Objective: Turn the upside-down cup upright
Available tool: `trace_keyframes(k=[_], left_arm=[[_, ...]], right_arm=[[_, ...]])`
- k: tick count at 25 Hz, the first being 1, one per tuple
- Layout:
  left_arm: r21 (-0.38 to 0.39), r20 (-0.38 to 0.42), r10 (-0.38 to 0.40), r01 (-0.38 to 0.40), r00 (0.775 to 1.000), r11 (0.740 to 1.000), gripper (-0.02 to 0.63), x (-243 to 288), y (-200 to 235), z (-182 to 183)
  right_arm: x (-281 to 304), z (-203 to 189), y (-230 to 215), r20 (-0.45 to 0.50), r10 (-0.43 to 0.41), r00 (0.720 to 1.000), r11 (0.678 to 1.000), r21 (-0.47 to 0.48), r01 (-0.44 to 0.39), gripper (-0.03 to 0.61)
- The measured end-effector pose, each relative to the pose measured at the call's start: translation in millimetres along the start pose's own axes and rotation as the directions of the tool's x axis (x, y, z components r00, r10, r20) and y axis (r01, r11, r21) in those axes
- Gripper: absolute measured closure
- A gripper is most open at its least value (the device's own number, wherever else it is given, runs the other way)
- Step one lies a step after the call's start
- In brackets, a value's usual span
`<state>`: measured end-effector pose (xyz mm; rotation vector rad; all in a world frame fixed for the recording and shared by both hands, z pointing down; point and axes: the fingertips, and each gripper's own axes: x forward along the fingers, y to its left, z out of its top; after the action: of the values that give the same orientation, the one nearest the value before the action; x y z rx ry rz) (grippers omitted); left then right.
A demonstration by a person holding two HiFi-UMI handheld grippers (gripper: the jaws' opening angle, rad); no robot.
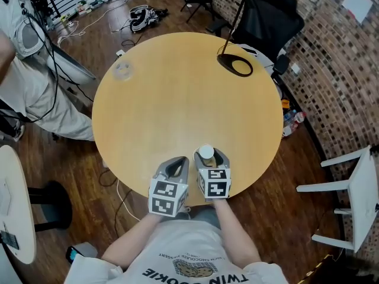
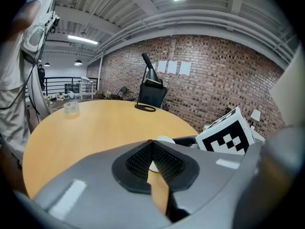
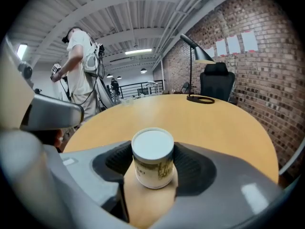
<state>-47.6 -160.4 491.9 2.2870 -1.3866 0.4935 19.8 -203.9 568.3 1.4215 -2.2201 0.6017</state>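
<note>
A paper cup (image 1: 205, 153) stands upside-down near the front edge of the round wooden table (image 1: 177, 93), its white base facing up. In the right gripper view the cup (image 3: 152, 159) fills the gap between the jaws, and both black pads touch its printed sides. My right gripper (image 1: 208, 157) is shut on it. My left gripper (image 1: 177, 161) rests just left of the right one, jaws shut and empty. In the left gripper view its fingertips (image 2: 152, 144) meet, and a sliver of the cup (image 2: 165, 140) shows just beyond them.
A black desk lamp base (image 1: 240, 65) sits at the table's far right. A clear tape roll (image 1: 122, 70) lies at the far left. A person (image 1: 26, 58) stands left of the table. A black chair (image 1: 269, 16) and a white chair (image 1: 355, 194) stand to the right.
</note>
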Motion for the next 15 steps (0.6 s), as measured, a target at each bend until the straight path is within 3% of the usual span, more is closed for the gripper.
trace_keyframes(k=[3,5,8,13,15], left_arm=[[0.008,0.004,-0.001,0.001,1.000,1.000,0.611,0.0,-2.1,2.4],[0.013,0.008,-0.005,0.005,1.000,1.000,0.611,-0.8,-2.6,2.1],[0.007,0.010,-0.018,0.018,1.000,1.000,0.611,-2.3,-4.0,0.3],[0.011,0.012,-0.029,0.029,1.000,1.000,0.611,-0.7,-7.0,-0.1],[0.010,0.012,-0.033,0.032,0.999,0.999,0.611,1.2,-8.2,-2.3]], right_arm=[[-5.7,4.5,1.5,0.031,0.067,0.997,0.979,0.190,-0.072,0.310],[-7.1,3.5,0.8,0.053,0.102,0.993,0.939,0.326,-0.114,0.311],[-9.8,2.3,0.4,0.092,0.134,0.987,0.877,0.452,-0.161,0.311],[-11.2,-3.3,-2.4,0.171,0.194,0.966,0.690,0.676,-0.258,0.311],[-9.9,-10.5,-6.6,0.178,0.191,0.965,0.643,0.720,-0.261,0.311]])
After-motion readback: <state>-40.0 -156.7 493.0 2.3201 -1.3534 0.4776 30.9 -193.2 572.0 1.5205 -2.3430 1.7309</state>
